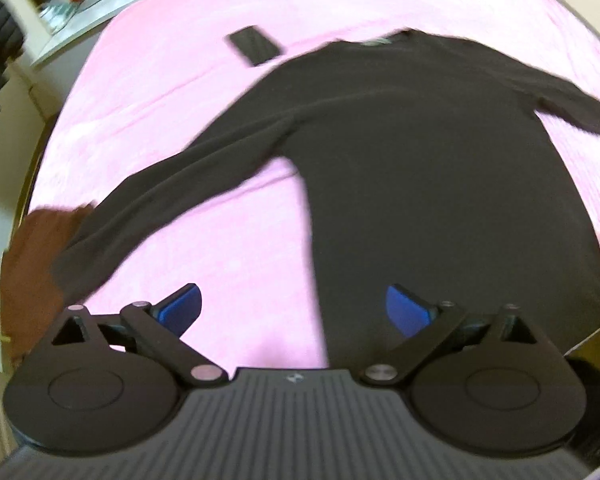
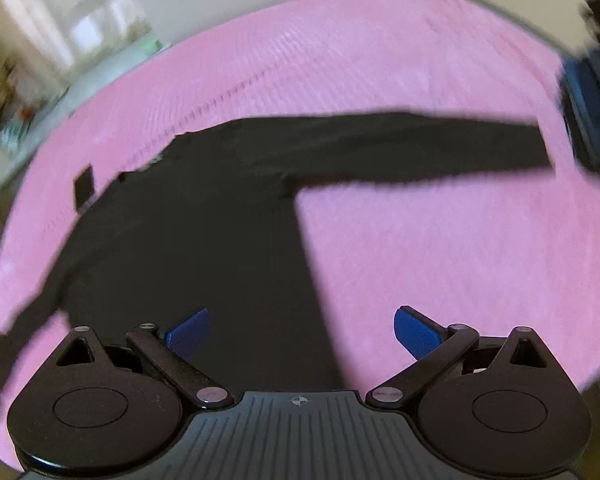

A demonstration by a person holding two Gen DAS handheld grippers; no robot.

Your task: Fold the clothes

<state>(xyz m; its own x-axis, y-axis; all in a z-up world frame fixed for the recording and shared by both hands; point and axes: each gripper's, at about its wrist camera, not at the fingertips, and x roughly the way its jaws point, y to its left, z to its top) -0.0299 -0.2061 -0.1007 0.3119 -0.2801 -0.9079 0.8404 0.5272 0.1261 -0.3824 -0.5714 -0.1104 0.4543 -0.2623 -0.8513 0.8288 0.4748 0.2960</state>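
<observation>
You had soft, even daylight in both views, brightest from the window (image 2: 88,28) at eleven o'clock in the right wrist view, which was washed out. Motion blur smeared both pictures: the pink bedspread (image 1: 180,100) lost its weave and the dark garment (image 1: 420,160) showed no folds or texture, its edges feathered. Fisheye bending curved the bed's rim towards the corners. No hard shadows fell anywhere.
</observation>
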